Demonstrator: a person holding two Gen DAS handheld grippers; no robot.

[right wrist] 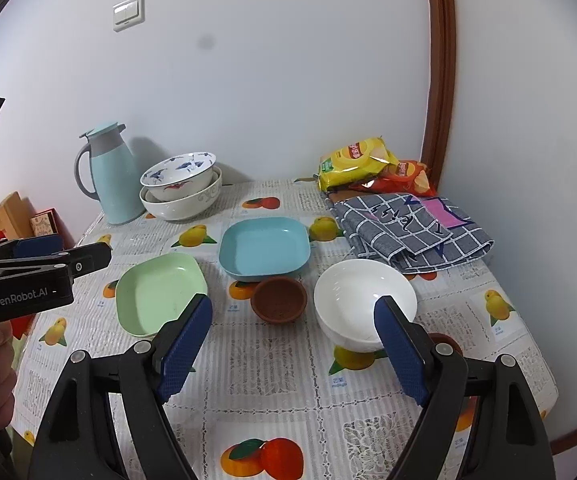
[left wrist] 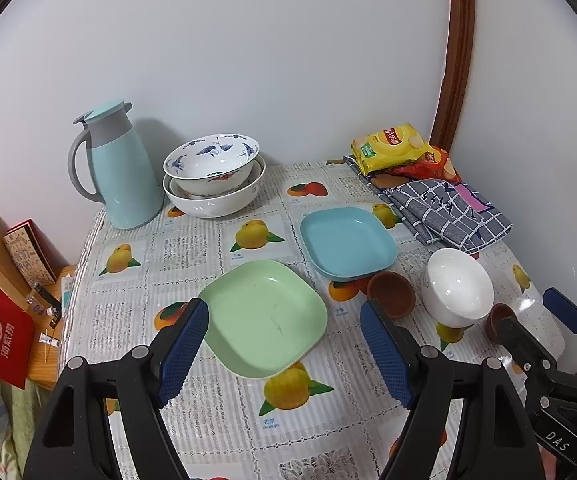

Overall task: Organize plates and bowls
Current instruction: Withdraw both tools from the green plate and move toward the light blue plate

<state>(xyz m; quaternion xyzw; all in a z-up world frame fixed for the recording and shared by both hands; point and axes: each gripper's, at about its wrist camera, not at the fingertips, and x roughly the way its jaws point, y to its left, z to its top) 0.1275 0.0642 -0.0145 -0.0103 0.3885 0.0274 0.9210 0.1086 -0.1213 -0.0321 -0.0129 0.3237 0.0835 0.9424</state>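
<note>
Your left gripper (left wrist: 284,344) hangs with jaws spread wide and empty; the green square plate (left wrist: 264,316) lies flat between and just beyond its fingertips. Your right gripper (right wrist: 294,344) is equally agape, the white bowl (right wrist: 362,304) at its right fingertip, the small brown bowl (right wrist: 279,299) just ahead. Probably start with the plate: take its near rim, lift level, and nest it on the blue square plate (left wrist: 346,242) beyond.

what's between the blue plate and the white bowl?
A small brown bowl sits between the blue plate and white bowl, clearest in the right wrist view.
</note>
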